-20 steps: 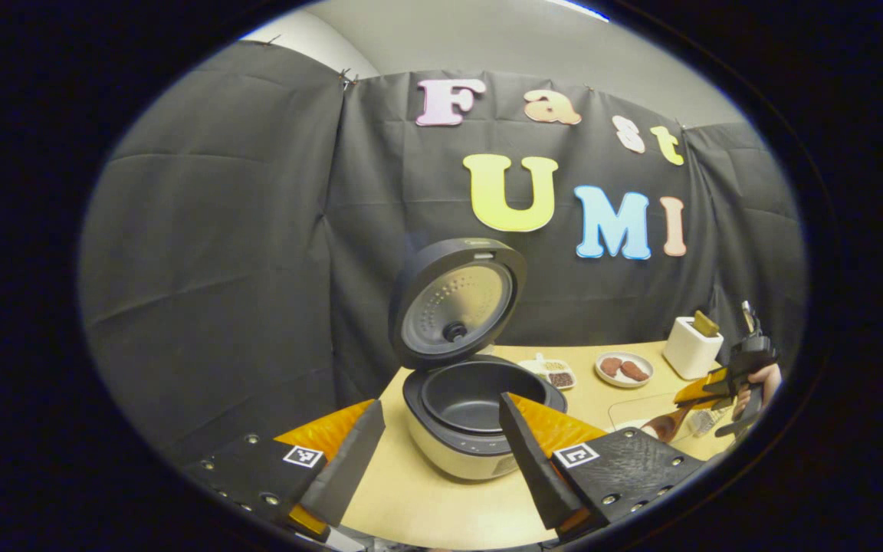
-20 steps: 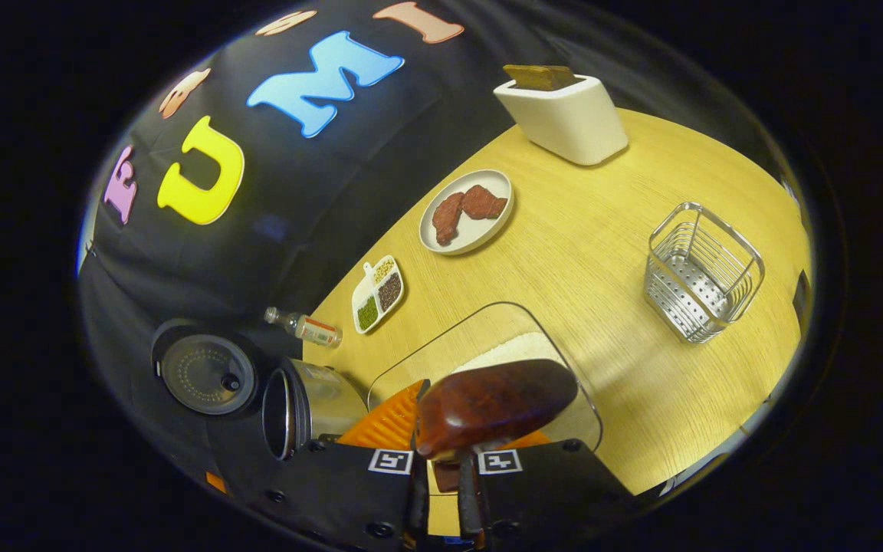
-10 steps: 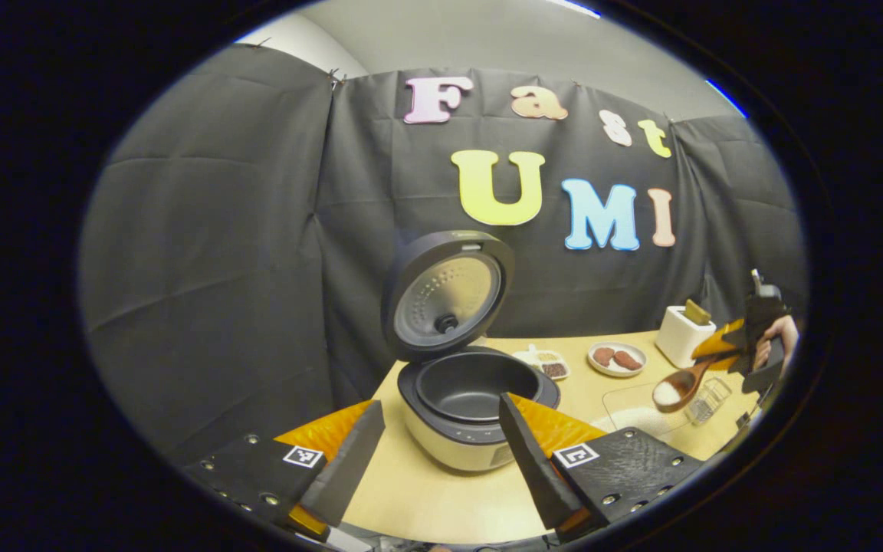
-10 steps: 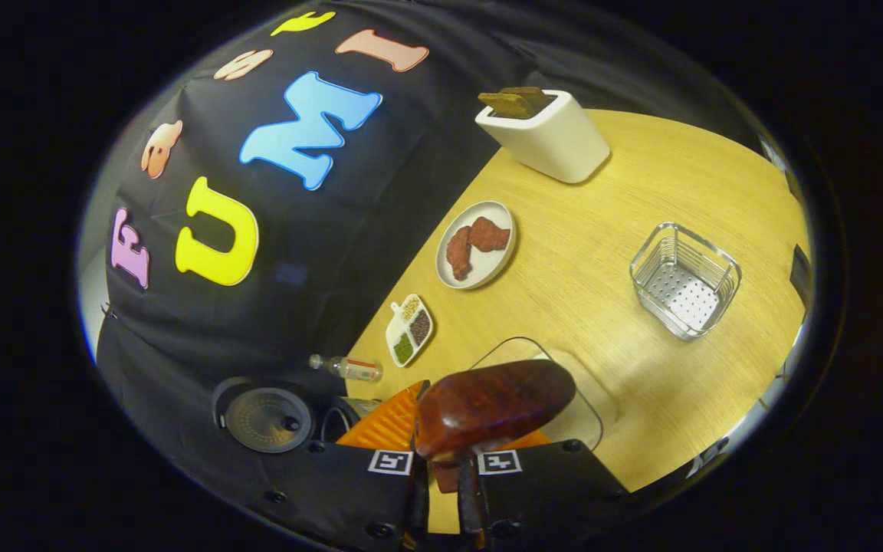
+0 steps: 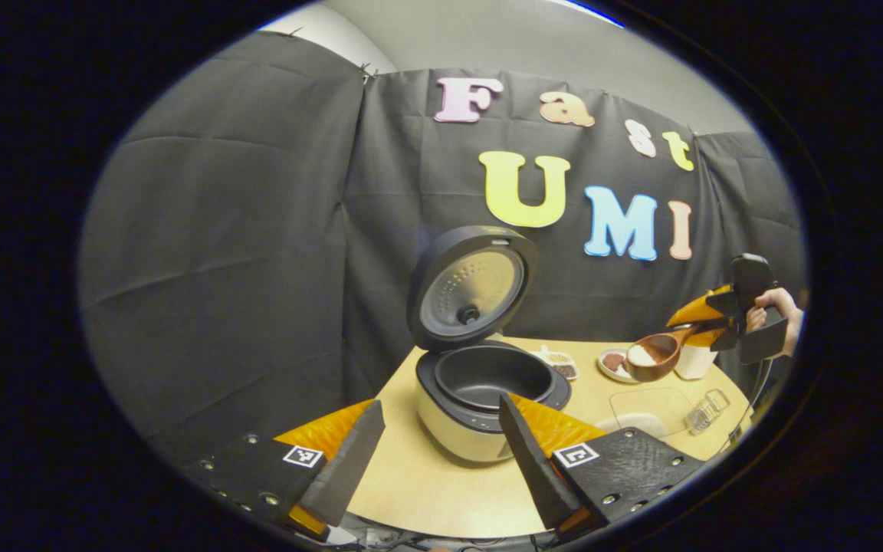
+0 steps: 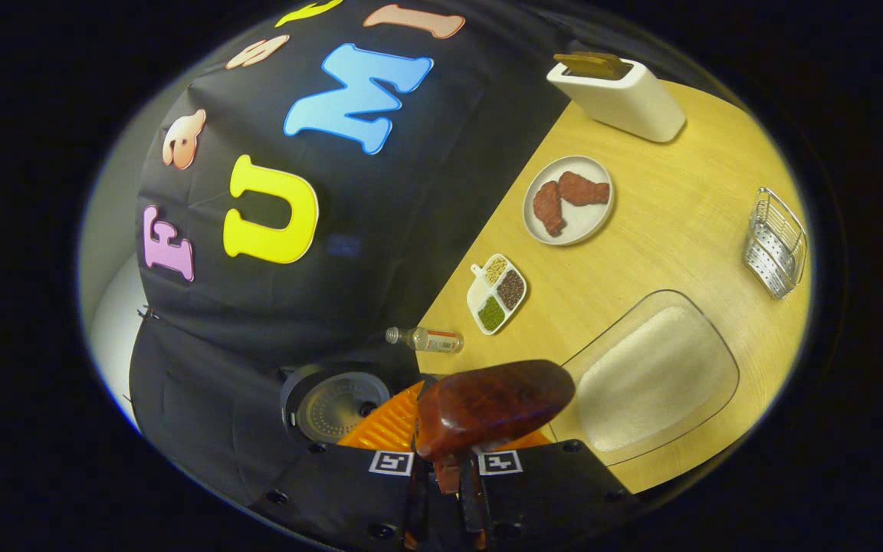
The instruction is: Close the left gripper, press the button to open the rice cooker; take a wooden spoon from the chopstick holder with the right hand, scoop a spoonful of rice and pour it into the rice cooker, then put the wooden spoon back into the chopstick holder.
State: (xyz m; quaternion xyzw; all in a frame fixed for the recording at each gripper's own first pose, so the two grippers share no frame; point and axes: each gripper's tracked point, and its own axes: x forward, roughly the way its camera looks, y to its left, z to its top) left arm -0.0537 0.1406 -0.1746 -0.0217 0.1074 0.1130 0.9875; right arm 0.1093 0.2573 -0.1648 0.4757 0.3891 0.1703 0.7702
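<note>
The rice cooker stands open on the wooden table, its lid upright and its dark inner pot empty. My left gripper hovers open just in front of it, holding nothing. At the right, my right gripper, held by a hand, is shut on the handle of the wooden spoon, whose bowl carries white rice above the table. In the right gripper view the spoon's bowl shows its underside ahead of my right gripper, with the cooker lid to its left.
Below the spoon lies a glass dish of rice. The wire chopstick holder stands at the right. A plate of meat, a divided grain dish, a small bottle and a white toaster line the back.
The right gripper has lifted the spoon out of the rice dish with rice in it, rising and swinging toward the cooker. The left gripper has stayed open, shifting only slightly.
</note>
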